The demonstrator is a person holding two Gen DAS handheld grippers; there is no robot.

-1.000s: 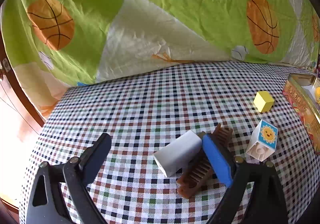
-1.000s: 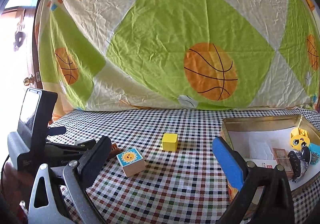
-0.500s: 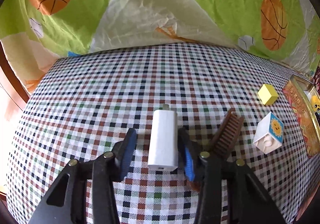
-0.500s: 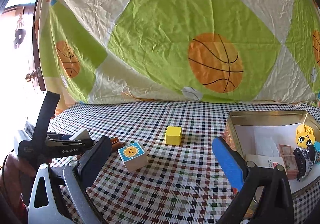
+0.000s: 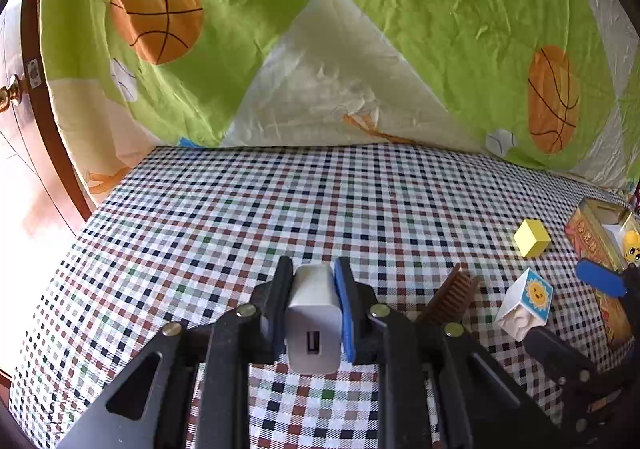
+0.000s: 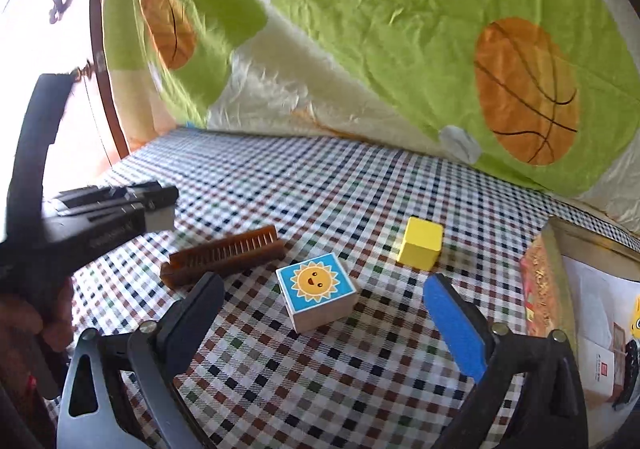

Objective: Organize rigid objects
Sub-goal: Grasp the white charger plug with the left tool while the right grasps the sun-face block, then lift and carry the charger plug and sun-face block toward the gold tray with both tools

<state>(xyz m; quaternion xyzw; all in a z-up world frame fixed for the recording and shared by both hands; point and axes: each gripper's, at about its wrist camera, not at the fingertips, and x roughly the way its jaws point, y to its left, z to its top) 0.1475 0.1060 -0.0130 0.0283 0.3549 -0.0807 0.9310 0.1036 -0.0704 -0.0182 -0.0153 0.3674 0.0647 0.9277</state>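
My left gripper (image 5: 313, 269) is shut on a white USB charger (image 5: 314, 319) and holds it above the checked tablecloth; it also shows at the left of the right wrist view (image 6: 160, 209). A brown comb (image 6: 224, 255) lies just right of it, also in the left wrist view (image 5: 448, 299). A white block with a sun picture (image 6: 318, 291) and a yellow cube (image 6: 420, 243) lie on the cloth. My right gripper (image 6: 324, 293) is open and empty, its fingers either side of the sun block.
A gold tin box (image 6: 560, 269) holding small toys and paper stands at the right, also seen in the left wrist view (image 5: 592, 225). A green basketball-print sheet (image 5: 320, 49) hangs behind the table. A wooden door (image 5: 24, 109) is at the left.
My left gripper has closed on the white charger and lifted it off the cloth. My right gripper has moved left and down toward the sun block.
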